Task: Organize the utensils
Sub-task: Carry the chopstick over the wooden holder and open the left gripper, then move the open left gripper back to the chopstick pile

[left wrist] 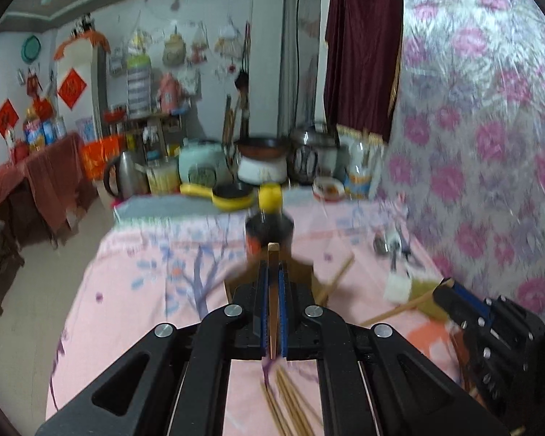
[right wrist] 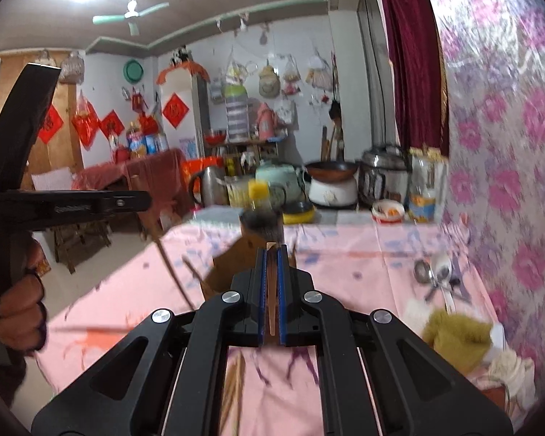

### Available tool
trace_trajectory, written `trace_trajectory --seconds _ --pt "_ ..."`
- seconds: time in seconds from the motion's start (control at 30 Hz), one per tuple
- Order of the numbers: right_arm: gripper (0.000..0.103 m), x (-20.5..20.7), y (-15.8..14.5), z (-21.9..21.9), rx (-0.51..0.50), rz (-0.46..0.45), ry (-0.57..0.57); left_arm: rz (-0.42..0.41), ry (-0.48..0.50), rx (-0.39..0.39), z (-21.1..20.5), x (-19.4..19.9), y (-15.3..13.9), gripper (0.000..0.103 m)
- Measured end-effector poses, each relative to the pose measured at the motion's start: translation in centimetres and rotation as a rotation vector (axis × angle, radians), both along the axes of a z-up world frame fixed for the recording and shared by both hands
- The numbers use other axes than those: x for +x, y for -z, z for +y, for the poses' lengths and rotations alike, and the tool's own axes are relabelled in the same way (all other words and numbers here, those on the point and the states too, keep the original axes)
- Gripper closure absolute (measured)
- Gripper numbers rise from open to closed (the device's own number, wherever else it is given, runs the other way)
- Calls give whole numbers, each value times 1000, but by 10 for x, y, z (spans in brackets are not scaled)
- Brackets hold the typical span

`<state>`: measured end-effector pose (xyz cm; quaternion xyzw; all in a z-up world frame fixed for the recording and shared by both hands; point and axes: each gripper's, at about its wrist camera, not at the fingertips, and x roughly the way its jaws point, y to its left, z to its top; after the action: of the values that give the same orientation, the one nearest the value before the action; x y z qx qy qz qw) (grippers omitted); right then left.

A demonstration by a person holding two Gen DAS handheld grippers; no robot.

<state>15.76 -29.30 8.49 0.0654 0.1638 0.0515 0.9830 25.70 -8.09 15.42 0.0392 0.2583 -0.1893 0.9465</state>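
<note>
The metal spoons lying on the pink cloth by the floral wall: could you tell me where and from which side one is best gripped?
Grip a metal spoon by its thin handle, not the rounded bowl, which would likely slip. They lie flat on the pink cloth in a loose overlapping pile, handles toward the camera, so come from above with the fingers across a handle. Blur hides which handle lies on top.

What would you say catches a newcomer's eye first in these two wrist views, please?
Most striking is that each gripper is clamped on a single wooden chopstick: the left gripper and the right gripper both pinch one between their blue pads. Just beyond them on the pink tablecloth stands a dark bottle with a yellow cap behind an open cardboard box. Metal spoons lie to the right, near the floral wall.
</note>
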Motion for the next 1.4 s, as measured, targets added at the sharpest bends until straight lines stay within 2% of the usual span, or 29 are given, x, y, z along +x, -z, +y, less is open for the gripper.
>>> trace_trajectory --seconds 0.2,0.3,0.4,0.43,0.47,0.53,0.57,0.63,0.7,0.73,0.77,0.83,0.9,1.03,1.17,1.27,1.4 --pt "97 45 -8 7 9 -13 18 -89 -56 -7 -12 32 -5 97" --pt "97 68 5 12 10 15 27 -92 -77 -4 -18 52 11 97" --pt "96 89 24 16 3 55 13 -59 -59 -11 -18 67 35 97" --pt "94 95 31 17 -1 71 12 -41 -58 -4 -19 71 45 91" --pt "92 99 40 18 -12 93 23 -15 -59 5 -19 75 54 66" --pt "76 98 45 18 -9 102 22 -4 -79 3 -13 74 63 31" --pt "71 93 46 16 -8 91 30 -16 -88 -2 -8 70 65 29" --pt "47 81 41 15 -5 61 35 -25 -99 -5 0 64 65 26" --pt "30 65 34 12 6 11 57 -25 -117 -24 10 56 61 17" --pt "22 54 29 10 10 -19 73 -34 -128 -32 15 51 58 12" --pt "19 43 25 9 15 -48 83 -44 -141 -34 20 45 56 9" --pt "10 25 20 7 29 -86 93 -60 -165 -31 29 32 52 6" --pt "7 5 19 5 54 -112 104 -73 -191 -23 37 17 52 6" --pt "7 -34 32 2 90 -95 109 -56 -239 16 51 -17 70 6" --pt "7 -74 69 5 119 -28 148 -17 -261 77 61 -60 112 6" --pt "7 -96 108 7 124 32 193 59 -236 99 66 -93 159 6" --pt "7 -105 159 17 29 140 243 178 -178 149 67 -131 225 6"
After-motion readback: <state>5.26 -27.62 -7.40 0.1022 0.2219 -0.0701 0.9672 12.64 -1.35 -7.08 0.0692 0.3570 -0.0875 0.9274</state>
